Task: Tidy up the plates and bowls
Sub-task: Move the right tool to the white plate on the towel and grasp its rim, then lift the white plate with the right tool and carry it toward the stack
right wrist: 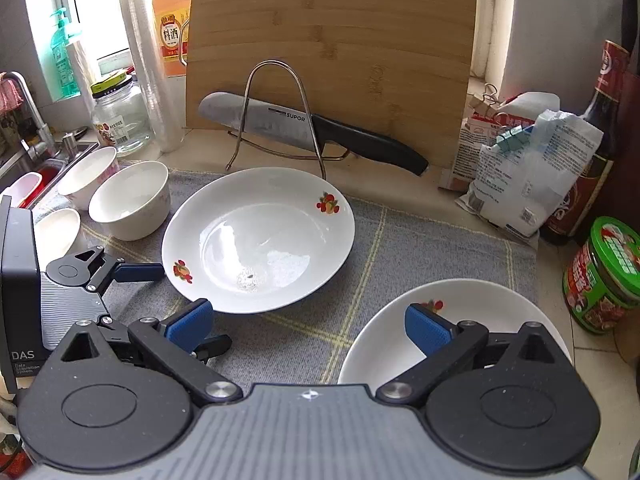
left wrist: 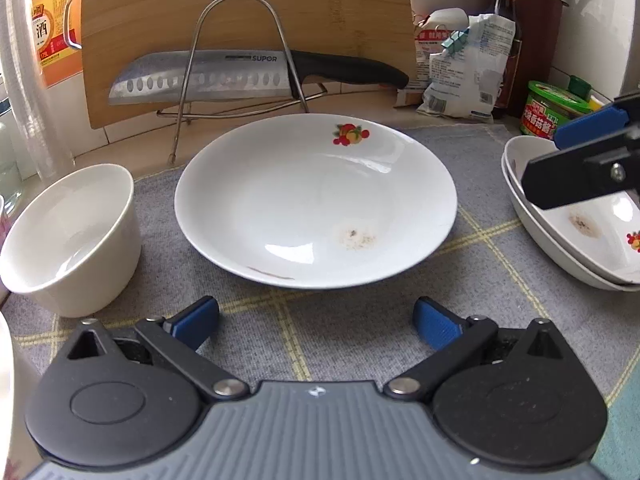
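- Kitchen counter with a grey checked mat [right wrist: 400, 248], a bamboo cutting board [right wrist: 332, 40] leaning at the back behind a knife [right wrist: 304, 128] on a wire rack [right wrist: 276, 112]
- My left gripper [left wrist: 316, 322] is spread wide, empty, just short of the fruit-print plate [left wrist: 316, 200] mid-mat
- White bowl [left wrist: 72, 236] sits left of that plate
- My right gripper [right wrist: 308, 326] gapes empty above 2 stacked plates [left wrist: 560, 236] at the mat's right

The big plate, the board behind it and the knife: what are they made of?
Plate: likely glazed ceramic; glossy white with window reflections. Board: bamboo or wood, by its matt, banded grain. Knife: brushed steel blade, and a black handle, probably plastic.
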The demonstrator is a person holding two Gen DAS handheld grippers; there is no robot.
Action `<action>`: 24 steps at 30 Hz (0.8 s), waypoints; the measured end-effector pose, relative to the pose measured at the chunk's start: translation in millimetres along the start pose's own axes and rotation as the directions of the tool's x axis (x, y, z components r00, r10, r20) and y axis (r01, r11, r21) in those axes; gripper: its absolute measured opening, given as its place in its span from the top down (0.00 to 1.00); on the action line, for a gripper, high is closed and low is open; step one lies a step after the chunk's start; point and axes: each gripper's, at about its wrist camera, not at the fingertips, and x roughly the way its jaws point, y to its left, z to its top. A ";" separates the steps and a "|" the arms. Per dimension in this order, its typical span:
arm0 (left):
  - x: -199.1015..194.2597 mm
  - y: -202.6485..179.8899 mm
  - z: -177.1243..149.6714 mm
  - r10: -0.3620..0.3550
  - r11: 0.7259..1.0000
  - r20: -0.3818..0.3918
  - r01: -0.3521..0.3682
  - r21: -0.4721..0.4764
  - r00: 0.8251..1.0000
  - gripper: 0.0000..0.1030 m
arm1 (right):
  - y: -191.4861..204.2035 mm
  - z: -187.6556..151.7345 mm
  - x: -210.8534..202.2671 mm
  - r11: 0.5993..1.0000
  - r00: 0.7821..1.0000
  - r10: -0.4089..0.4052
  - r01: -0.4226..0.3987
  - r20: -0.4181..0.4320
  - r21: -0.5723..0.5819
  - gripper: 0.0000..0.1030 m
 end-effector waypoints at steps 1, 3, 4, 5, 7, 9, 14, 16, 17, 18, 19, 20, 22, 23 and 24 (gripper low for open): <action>1.2 0.7 1.1 -0.002 1.000 0.002 0.002 0.001 1.000 0.00 | -3.9 3.0 3.1 1.000 1.000 0.014 -0.014 0.000 -0.007 0.00; 4.3 1.5 3.8 -0.002 1.000 0.006 0.002 -0.002 1.000 0.00 | -11.1 9.2 10.8 0.999 0.999 0.046 -0.046 -0.006 -0.012 0.00; 5.7 2.0 5.3 -0.002 1.000 0.006 0.002 -0.003 1.000 0.00 | -14.3 12.3 15.1 0.998 0.998 0.062 -0.062 -0.014 -0.013 0.00; 6.7 2.3 6.0 -0.001 1.000 0.008 0.001 -0.004 1.000 0.00 | -17.0 15.3 19.2 0.997 0.997 0.077 -0.077 -0.020 -0.012 0.00; 8.2 2.3 7.4 0.004 1.000 0.010 -0.004 -0.011 1.000 0.00 | -20.4 21.8 27.8 0.994 0.993 0.110 -0.110 -0.040 -0.017 0.00; 8.9 2.3 6.0 0.006 1.000 0.030 -0.006 -0.013 1.000 0.00 | -23.3 29.1 35.5 0.990 0.989 0.135 -0.136 -0.055 -0.023 0.00; 9.6 3.5 6.1 -0.004 1.000 0.050 0.004 -0.006 0.999 0.00 | -33.8 53.0 68.1 0.979 0.971 0.201 -0.202 -0.132 -0.001 0.00; 10.0 3.6 7.0 -0.003 1.000 0.051 0.004 -0.010 0.999 0.00 | -36.4 62.3 83.1 0.976 0.963 0.215 -0.218 -0.165 -0.005 0.00; 9.7 3.2 6.6 -0.001 1.000 0.053 0.001 -0.011 0.999 0.00 | -37.7 66.5 91.3 0.973 0.957 0.224 -0.229 -0.184 -0.008 0.00; 9.7 2.8 6.7 0.001 1.000 0.055 0.000 -0.012 0.999 0.00 | -38.3 70.9 99.6 0.972 0.952 0.228 -0.234 -0.206 -0.007 0.00; 9.2 2.7 6.2 0.001 1.000 0.056 0.000 -0.012 0.998 0.00 | -39.2 74.4 106.3 0.972 0.948 0.229 -0.235 -0.220 -0.004 0.00; 9.1 2.6 6.2 0.001 1.000 0.057 0.000 -0.011 0.998 0.00 | -39.2 78.4 114.4 0.970 0.943 0.237 -0.245 -0.234 -0.005 0.00; 8.6 2.7 6.2 0.000 1.000 0.057 0.001 -0.010 0.998 0.00 | -38.9 82.7 127.6 0.964 0.932 0.255 -0.266 -0.257 -0.005 0.00; 8.4 2.8 6.3 -0.001 1.000 0.057 0.001 -0.009 0.998 0.00 | -38.6 84.8 134.3 0.963 0.928 0.258 -0.269 -0.268 -0.005 0.00; 8.4 2.9 6.4 -0.002 1.000 0.058 0.003 -0.007 0.998 0.00 | -37.8 86.8 141.7 0.961 0.923 0.264 -0.277 -0.282 -0.007 0.00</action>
